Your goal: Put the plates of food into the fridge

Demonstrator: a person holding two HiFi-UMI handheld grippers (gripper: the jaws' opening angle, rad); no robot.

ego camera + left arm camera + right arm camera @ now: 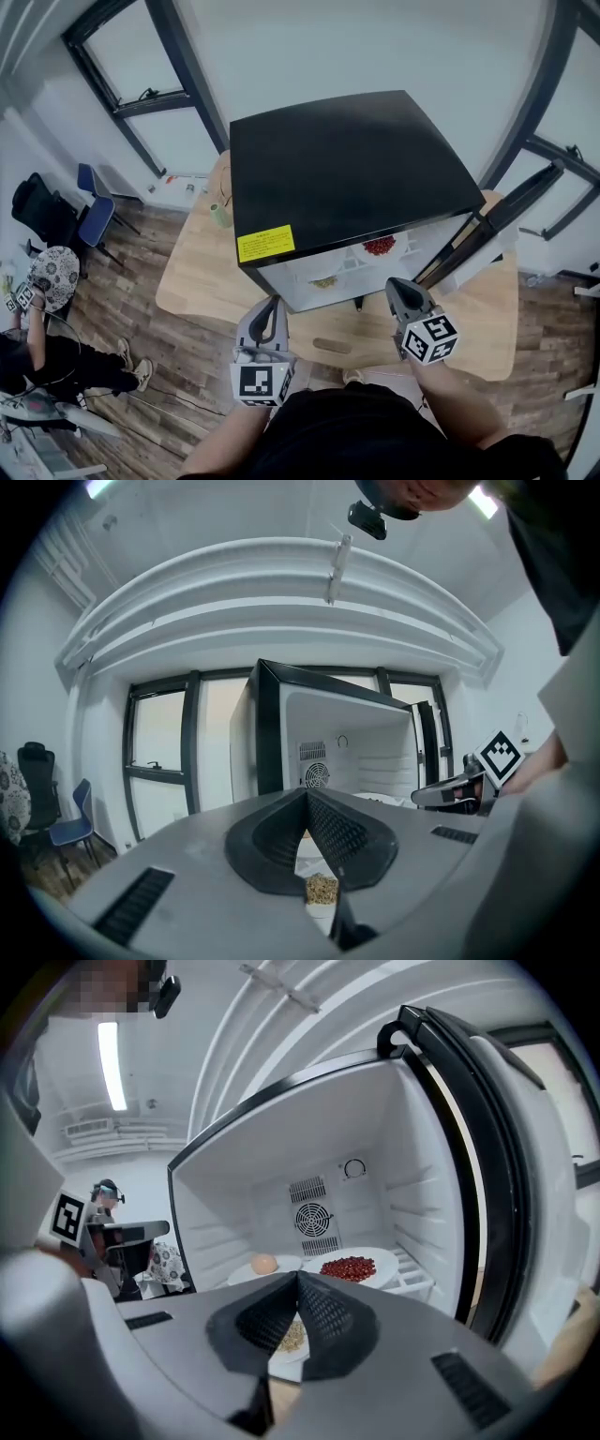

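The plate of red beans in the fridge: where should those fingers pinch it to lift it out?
Probably the near rim of the plate of red beans, coming in level through the open front of the fridge. It lies flat and shallow, so only the thin edge offers a pinch.

Fridge (356, 169) blk, yellow label (265, 244); red food (348, 1267) on wht plate (387, 1261); table (197, 277) lt wood

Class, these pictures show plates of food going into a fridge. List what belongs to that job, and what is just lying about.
Belongs to the job: open fridge; plate of red food; plate with a round tan food; plate of grains.

Just lying about: blue chair; black office chair; small green object beside the fridge; seated person.
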